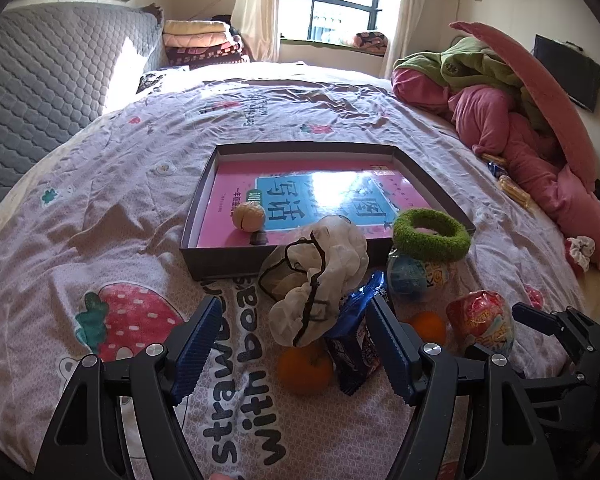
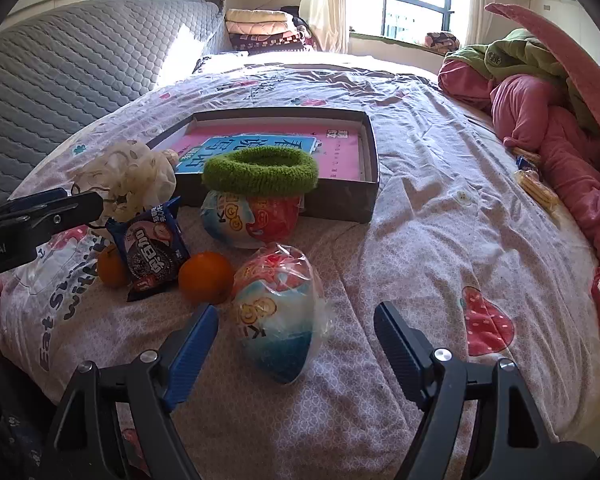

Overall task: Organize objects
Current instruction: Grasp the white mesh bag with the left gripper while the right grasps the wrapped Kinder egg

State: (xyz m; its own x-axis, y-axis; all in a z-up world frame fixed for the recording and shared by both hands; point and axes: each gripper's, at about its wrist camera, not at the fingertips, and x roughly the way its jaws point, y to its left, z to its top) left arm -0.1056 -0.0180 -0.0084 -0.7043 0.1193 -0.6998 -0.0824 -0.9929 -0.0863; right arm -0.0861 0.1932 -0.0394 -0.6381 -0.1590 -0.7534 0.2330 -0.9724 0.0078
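Jaws of the left gripper (image 1: 290, 344) stand spread, empty, framing an orange (image 1: 305, 368) and a blue cookie packet (image 1: 354, 354) on the bed (image 1: 100, 208). Right gripper (image 2: 296, 350) likewise spread, flanking a wrapped egg toy (image 2: 278, 312) without pinching it. Beyond: second orange (image 2: 206, 278), second egg toy (image 2: 252, 220) capped by a green ring (image 2: 260, 172). Farther, the box (image 1: 228, 256) holds only a book (image 1: 312, 200) and a pale ball (image 1: 249, 218); most sorting remains.
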